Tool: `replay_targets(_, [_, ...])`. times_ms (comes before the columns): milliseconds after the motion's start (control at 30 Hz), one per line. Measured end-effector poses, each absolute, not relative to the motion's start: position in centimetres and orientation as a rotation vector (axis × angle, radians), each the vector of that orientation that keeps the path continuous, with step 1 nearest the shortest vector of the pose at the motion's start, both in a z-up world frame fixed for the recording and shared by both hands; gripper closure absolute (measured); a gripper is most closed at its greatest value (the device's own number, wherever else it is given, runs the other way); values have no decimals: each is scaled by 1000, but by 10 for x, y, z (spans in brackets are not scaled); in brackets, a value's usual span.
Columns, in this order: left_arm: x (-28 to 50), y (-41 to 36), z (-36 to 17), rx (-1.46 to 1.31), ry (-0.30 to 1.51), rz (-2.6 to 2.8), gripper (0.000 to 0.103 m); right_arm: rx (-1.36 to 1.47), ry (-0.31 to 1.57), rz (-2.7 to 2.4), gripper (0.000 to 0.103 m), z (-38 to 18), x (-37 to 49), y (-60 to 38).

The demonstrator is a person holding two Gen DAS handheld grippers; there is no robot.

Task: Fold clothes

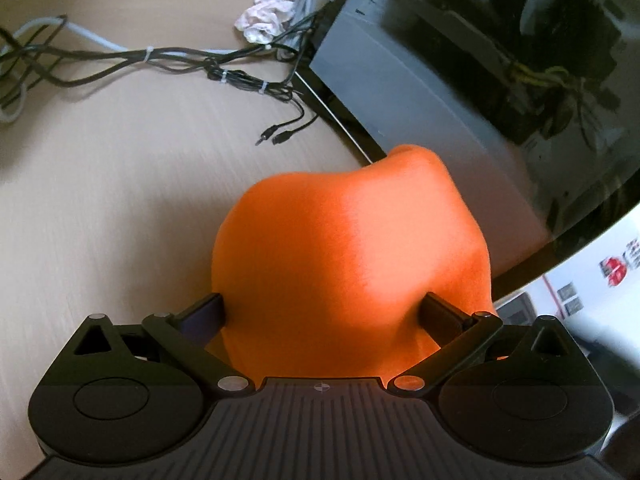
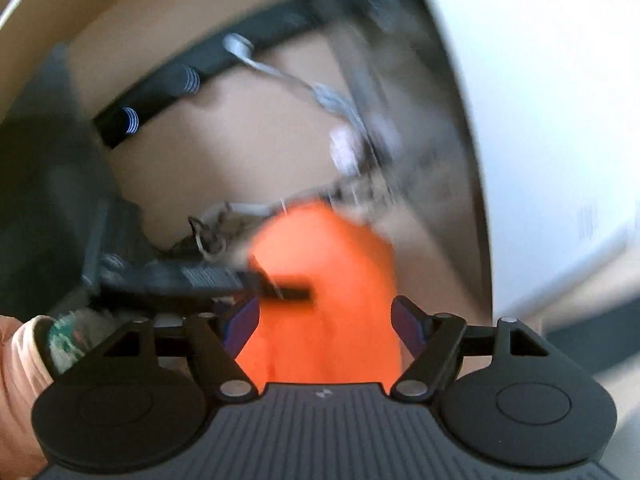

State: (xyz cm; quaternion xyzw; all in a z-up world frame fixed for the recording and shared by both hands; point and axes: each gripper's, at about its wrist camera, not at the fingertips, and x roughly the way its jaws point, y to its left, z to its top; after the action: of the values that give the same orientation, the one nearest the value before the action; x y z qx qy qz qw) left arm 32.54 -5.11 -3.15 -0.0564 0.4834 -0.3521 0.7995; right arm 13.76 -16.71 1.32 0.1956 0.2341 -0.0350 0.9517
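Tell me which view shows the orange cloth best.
Left wrist: the cloth is sharp and fills the centre, bulging between the fingers. Right wrist shows it too, but motion-blurred and narrower.

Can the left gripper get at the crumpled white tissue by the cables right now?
Probably not yet: the left gripper has bulging orange fabric filling the space between its fingers, covering the path ahead. The crumpled white tissue lies farther along the beige table, otherwise unobstructed.

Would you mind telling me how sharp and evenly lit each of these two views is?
Left wrist: mostly sharp; cables crisp, orange cloth lit brighter on its left, shaded right; fisheye bends the table edge. Right wrist: heavy motion blur smears the background; the cloth edges are soft, only the right gripper reads clearly.
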Motion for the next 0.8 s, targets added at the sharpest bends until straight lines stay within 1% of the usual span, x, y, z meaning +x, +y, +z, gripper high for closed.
replay_targets(100, [321, -34, -34, -164, 1064, -737, 0, 397, 431, -44, 30, 35, 173, -170])
replay_targets(200, [316, 3, -30, -233, 1051, -685, 0, 419, 455, -25, 30, 39, 206, -176])
replay_targets(300, [316, 44, -26, -286, 1038, -616, 0, 399, 589, 53, 29, 18, 252, -169])
replay_targets(333, [318, 55, -25, -285, 1043, -584, 0, 387, 639, 64, 21, 5, 273, -162])
replay_targets(433, [318, 89, -18, -299, 1041, -533, 0, 338, 752, 24, 16, -44, 315, -140])
replay_targets(500, [320, 105, -12, -331, 1023, -552, 0, 342, 736, 9, 14, -58, 323, -135])
replay_targets(567, [325, 111, -7, -354, 1001, -568, 0, 332, 704, -7, 14, -50, 319, -133])
replay_targets(700, [341, 82, -14, -313, 1001, -586, 0, 191, 607, -75, 13, -23, 278, -123])
replay_targets(767, [342, 62, -17, -275, 1015, -601, 0, 110, 572, -142, 7, -11, 253, -120])
replay_targets(800, [342, 53, -19, -258, 1021, -612, 0, 66, 560, -184, 0, -7, 241, -119])
